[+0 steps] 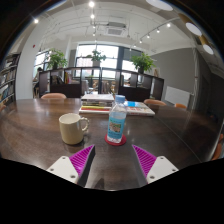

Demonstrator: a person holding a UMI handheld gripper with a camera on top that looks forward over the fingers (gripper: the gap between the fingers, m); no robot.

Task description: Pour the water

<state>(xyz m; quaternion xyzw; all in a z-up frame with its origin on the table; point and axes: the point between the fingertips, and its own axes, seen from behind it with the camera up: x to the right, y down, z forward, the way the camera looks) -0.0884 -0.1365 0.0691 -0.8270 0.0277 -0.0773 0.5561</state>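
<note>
A clear plastic water bottle point(117, 122) stands upright on the dark wooden table point(30, 135), its long axis straight up and down, with a blue cap on top and a pale blue label round the lower body. It sits just ahead of the gripper point(113, 160), roughly on the line between the two fingers but beyond their tips, not touched by either.

The gripper's fingers are spread wide apart and hold nothing; the magenta pads point(82, 158) face each other across bare tabletop.

Left of the bottle, and a little apart from it, stands a cream-coloured mug point(71, 128), upright, its handle turned toward the bottle. Nothing lies between the fingers and the bottle.

Farther back on the table a stack of books or papers point(97, 102) lies flat behind the bottle and mug, with more flat sheets to the right of it. Chair backs point(53, 97) show along the far edge of the table. Beyond them are large windows point(100, 58), leafy potted plants point(143, 62) at either side, and bright ceiling lights point(91, 5) overhead. Shelving point(8, 75) runs along the left wall.
</note>
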